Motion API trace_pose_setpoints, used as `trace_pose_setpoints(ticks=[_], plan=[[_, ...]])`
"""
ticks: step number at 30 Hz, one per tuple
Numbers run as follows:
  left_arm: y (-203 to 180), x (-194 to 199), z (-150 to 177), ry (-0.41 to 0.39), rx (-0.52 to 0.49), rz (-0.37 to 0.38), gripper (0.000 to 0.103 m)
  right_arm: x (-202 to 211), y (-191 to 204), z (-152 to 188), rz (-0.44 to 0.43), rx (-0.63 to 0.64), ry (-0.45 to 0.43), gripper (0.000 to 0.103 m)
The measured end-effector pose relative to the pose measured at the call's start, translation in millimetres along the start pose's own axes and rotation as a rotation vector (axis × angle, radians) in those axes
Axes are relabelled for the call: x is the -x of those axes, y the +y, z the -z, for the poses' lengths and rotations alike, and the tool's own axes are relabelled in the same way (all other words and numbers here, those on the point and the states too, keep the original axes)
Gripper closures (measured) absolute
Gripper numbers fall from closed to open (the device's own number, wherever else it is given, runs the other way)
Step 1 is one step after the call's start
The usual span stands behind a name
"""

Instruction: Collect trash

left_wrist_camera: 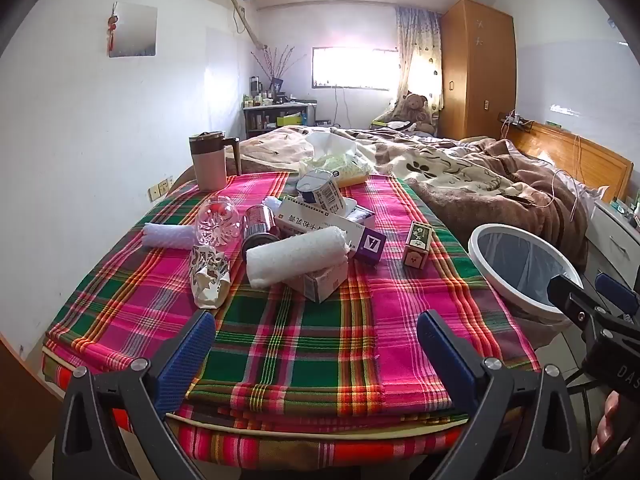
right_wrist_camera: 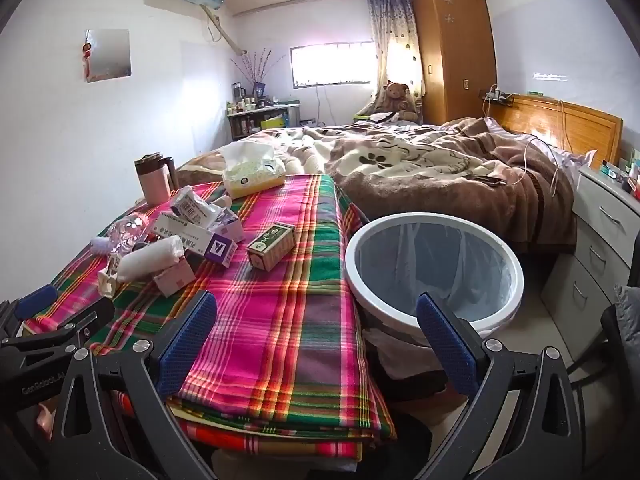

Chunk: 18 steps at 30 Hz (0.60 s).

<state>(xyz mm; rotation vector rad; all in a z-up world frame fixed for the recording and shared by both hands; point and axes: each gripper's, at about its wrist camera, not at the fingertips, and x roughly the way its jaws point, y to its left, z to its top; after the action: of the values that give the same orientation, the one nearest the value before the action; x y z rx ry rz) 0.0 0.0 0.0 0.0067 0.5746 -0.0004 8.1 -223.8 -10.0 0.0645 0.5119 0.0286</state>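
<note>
Both tools wide open w/ nothing held; trash pile [left_wrist_camera: 304, 240] sits mid-table, straight ahead of left tool [left_wrist_camera: 316, 340], while bin [right_wrist_camera: 434, 272] stands just off table's right edge, nearer right tool [right_wrist_camera: 316, 328].

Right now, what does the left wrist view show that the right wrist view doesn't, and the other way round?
Only the left wrist view: the red drink can lying beside the clear plastic bottle, and the crumpled patterned wrapper nearest the open left tool.

Only the right wrist view: the drawer unit beyond the bin, and the bin's full rim.

Both: the plaid cloth, white-rimmed bin, green-and-tan box, purple-ended box, tissue pack and mug. The right tool is open too.
</note>
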Motion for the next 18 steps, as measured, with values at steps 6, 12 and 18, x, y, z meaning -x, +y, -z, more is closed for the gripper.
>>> trace_pose_setpoints(ticks=[6, 12, 18], plan=[[0.3, 0.1, -0.1, -0.001, 0.003, 0.002, 0.001, 1.3, -1.1, -0.1, -0.004, -0.006, -0.005, 0.001], [4.9, -2.6, -1.4, -0.002, 0.008, -0.002, 0.001, 0.0, -0.3, -1.1, 0.0, -0.007, 0.001, 0.001], [6.0, -0.1, -0.5, -0.003, 0.007, -0.003, 0.001, -0.1, 0.4, -1.1, -0.001, -0.01, 0.0, 0.001]])
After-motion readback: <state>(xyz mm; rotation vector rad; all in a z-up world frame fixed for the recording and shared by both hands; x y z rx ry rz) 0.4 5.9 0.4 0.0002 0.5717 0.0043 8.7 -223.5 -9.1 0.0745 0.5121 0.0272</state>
